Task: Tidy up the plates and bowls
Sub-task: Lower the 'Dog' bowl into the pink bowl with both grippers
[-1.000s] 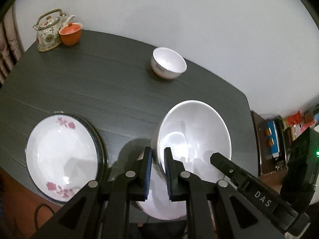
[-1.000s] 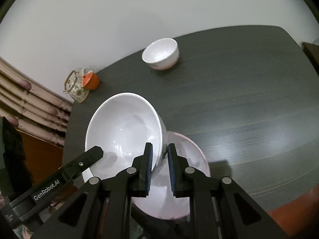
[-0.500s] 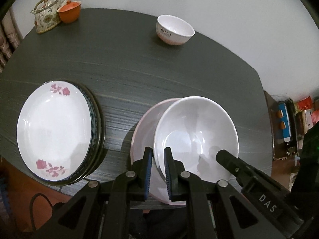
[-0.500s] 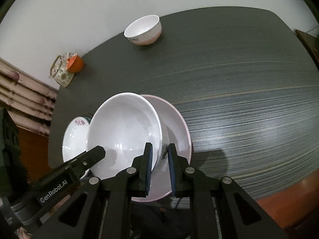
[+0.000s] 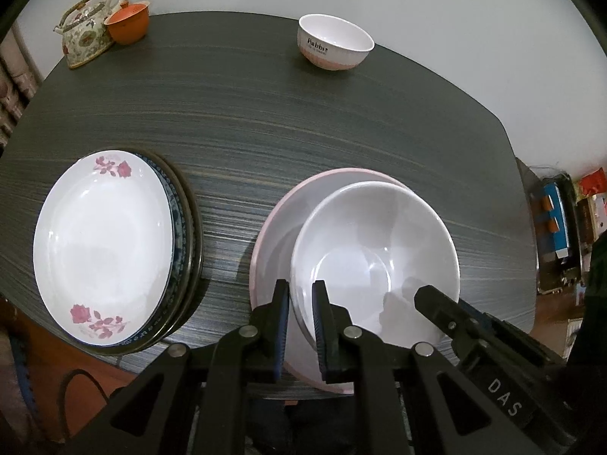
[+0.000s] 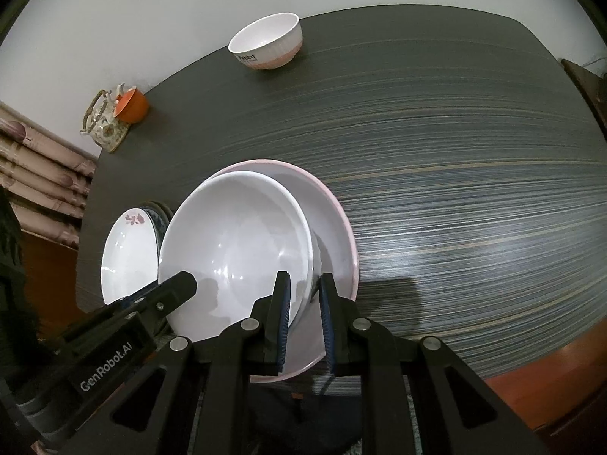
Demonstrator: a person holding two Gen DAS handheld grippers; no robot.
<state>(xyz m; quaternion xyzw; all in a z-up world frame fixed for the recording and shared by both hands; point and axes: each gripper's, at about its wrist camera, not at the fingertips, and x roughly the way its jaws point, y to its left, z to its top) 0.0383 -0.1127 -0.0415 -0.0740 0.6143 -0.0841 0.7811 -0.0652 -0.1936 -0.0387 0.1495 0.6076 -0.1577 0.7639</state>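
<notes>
Left wrist view: the left gripper point(image 5: 301, 318) clamps the near rim of the big white bowl point(image 5: 373, 261), which has come down since a second ago and now sits low inside the pink plate point(image 5: 273, 227), nearly level; earlier it was tilted high. The rose plate stack point(image 5: 102, 246) lies just to the left, and the small bowl point(image 5: 335, 41) is far back on the table point(image 5: 303, 113).

Right wrist view: the right gripper point(image 6: 305, 318) pinches the bowl's opposite rim. Whether the bowl's base fully rests on the plate cannot be told. Judgement: nesting is almost done; release looks next.
</notes>
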